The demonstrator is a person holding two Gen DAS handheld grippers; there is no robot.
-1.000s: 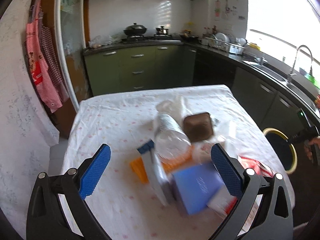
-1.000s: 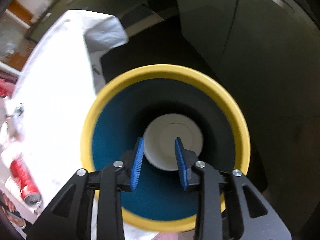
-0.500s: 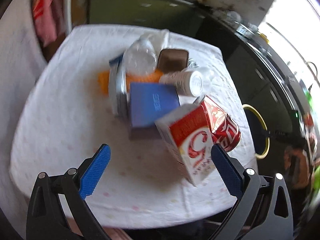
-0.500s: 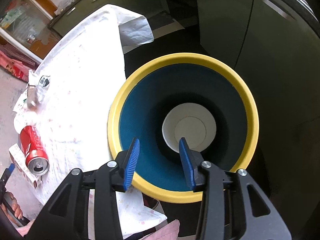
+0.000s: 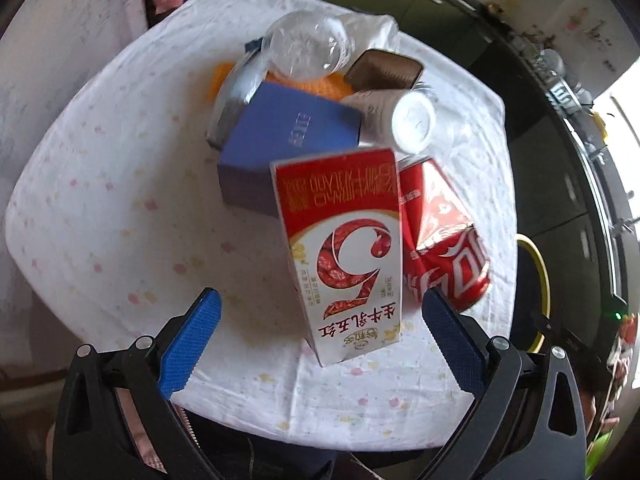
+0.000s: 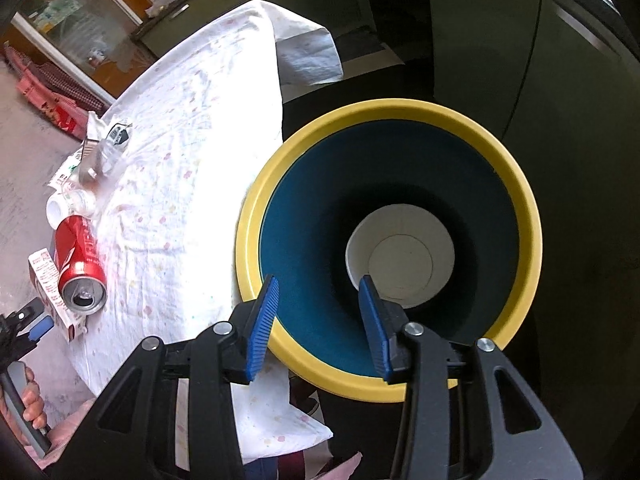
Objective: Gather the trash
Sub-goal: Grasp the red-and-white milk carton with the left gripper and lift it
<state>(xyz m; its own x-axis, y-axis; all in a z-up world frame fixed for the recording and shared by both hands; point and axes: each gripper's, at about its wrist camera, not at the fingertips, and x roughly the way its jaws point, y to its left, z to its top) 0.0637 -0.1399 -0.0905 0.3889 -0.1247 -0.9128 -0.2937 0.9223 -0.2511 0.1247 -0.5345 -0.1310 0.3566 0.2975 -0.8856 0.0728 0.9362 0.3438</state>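
Note:
In the left wrist view a pile of trash lies on the white tablecloth: a red-and-white milk carton, a red cola can, a blue box, a white bottle, a clear plastic bottle and a brown tin. My left gripper is open just before the carton. My right gripper is open and empty over the yellow-rimmed bin, which holds a white paper cup.
The bin stands on the dark floor beside the table's edge. The cola can and carton also show in the right wrist view. Dark green kitchen cabinets stand behind the bin.
My left gripper has come down closer over the pile, towards the carton and can. My right gripper has lifted back from the bin's mouth, its jaws a little wider; the white cup lies in the bin.

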